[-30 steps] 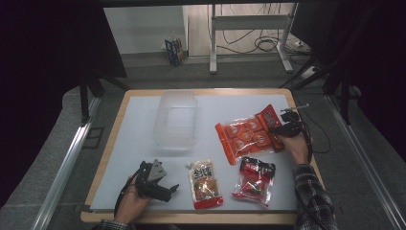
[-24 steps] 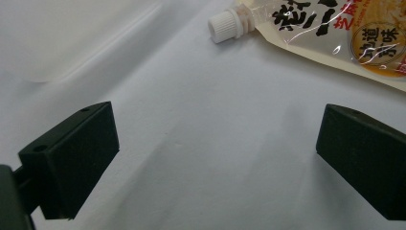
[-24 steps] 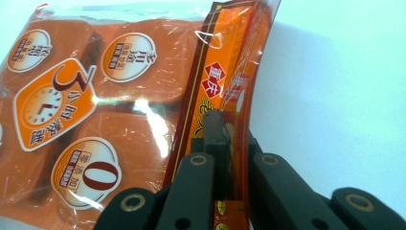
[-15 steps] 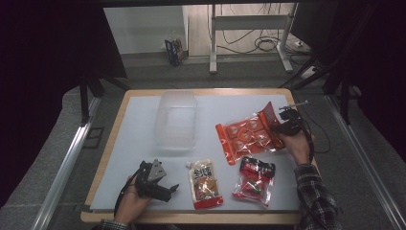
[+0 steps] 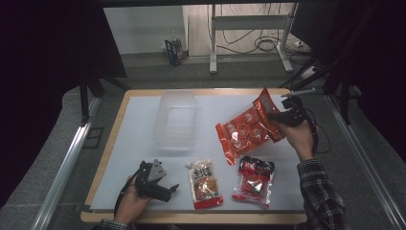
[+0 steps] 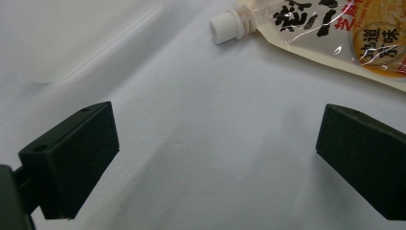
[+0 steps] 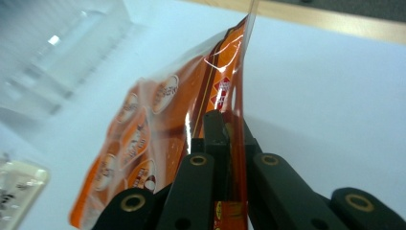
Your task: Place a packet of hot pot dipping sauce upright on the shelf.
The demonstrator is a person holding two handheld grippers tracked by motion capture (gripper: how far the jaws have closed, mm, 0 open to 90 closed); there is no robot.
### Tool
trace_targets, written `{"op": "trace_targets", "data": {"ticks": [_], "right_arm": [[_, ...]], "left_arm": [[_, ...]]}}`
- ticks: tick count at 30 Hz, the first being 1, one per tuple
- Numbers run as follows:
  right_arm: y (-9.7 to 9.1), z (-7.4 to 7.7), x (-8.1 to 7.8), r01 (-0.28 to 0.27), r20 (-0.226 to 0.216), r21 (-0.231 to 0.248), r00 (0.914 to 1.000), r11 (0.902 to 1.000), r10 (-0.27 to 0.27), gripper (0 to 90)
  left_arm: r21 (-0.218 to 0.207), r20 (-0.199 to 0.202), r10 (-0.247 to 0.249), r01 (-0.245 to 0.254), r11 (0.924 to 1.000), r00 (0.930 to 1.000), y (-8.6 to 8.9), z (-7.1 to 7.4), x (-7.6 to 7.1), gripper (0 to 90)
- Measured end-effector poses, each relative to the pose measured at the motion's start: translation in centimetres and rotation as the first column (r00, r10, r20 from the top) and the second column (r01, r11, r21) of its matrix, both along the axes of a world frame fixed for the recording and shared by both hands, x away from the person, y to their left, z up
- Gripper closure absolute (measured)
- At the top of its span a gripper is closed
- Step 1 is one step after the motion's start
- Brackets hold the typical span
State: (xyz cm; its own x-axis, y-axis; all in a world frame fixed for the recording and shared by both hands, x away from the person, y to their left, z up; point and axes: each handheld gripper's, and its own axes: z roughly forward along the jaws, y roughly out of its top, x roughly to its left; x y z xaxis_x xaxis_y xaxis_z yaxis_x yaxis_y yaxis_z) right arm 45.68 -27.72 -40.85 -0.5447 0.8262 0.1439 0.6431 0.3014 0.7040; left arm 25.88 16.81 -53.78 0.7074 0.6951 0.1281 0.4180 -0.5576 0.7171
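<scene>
An orange snack bag [image 5: 245, 130] hangs tilted above the right side of the white table [image 5: 129, 139], lifted by its right edge. My right gripper [image 5: 277, 117] is shut on that edge. In the right gripper view the jaws [image 7: 225, 125] pinch the bag's seam [image 7: 143, 143], and the bag droops to the left. At the front left, my left gripper [image 5: 168, 189] rests low on the table with its jaws wide open. The left gripper view has only bare table between them [image 6: 210, 158]. A white-capped spout pouch [image 6: 335, 33] lies just beyond the left gripper.
A clear plastic tub [image 5: 176, 122] stands at the middle back of the table, blurred in the right gripper view [image 7: 52, 52]. The spout pouch [image 5: 206, 184] and a red packet [image 5: 253, 182] lie flat near the front edge. A wooden rim [image 5: 201, 218] borders the table.
My right gripper has risen with the orange bag, which has come up off the table and now hangs tilted. The left gripper has stayed where it was.
</scene>
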Motion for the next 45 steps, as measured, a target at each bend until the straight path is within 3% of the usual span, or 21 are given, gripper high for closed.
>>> {"op": "trace_targets", "data": {"ticks": [6, 17, 25, 29, 34, 40, 45], "right_arm": [[1.7, 2.4, -0.5, -0.033, 0.013, 0.055, 0.9994, 0.9979, 0.032, 88.5], [6.1, 5.6, -0.9, -0.126, 0.023, 0.081, 0.9920, 0.9888, 0.124, 88.6], [10.1, 6.9, -0.7, -0.199, 0.018, 0.076, 0.9800, 0.9771, 0.198, 88.7], [12.3, 7.5, -0.6, -0.242, 0.023, 0.083, 0.9702, 0.9667, 0.241, 88.8], [13.9, 8.1, -0.3, -0.262, 0.029, 0.073, 0.9649, 0.9621, 0.261, 88.9], [14.7, 8.7, 0.3, -0.249, 0.041, 0.068, 0.9683, 0.9661, 0.247, 88.8], [15.0, 9.4, 1.2, -0.236, 0.047, 0.093, 0.9714, 0.9672, 0.233, 88.8]], "left_arm": [[0.000, 0.000, -0.002, 0.002, 1.0000, 1.0000, 0.0, 0.0, 0.0, 0.8], [-0.001, 0.004, -0.003, 0.003, 1.0000, 1.0000, 0.0, 0.1, -0.1, 0.8], [-0.002, 0.011, -0.003, 0.003, 1.0000, 0.9999, 0.1, 0.1, -0.1, 0.8], [-0.010, 0.017, 0.000, 0.000, 1.0000, 0.9999, 0.2, 0.2, -0.1, 0.8], [-0.016, 0.017, 0.001, -0.001, 0.9999, 0.9999, 0.3, 0.3, -0.1, 0.8], [-0.031, 0.011, 0.001, -0.001, 0.9995, 0.9999, 0.4, 0.4, -0.1, 0.8], [-0.047, -0.002, 0.002, -0.002, 0.9989, 1.0000, 0.5, 0.5, 0.0, 0.8]]}}
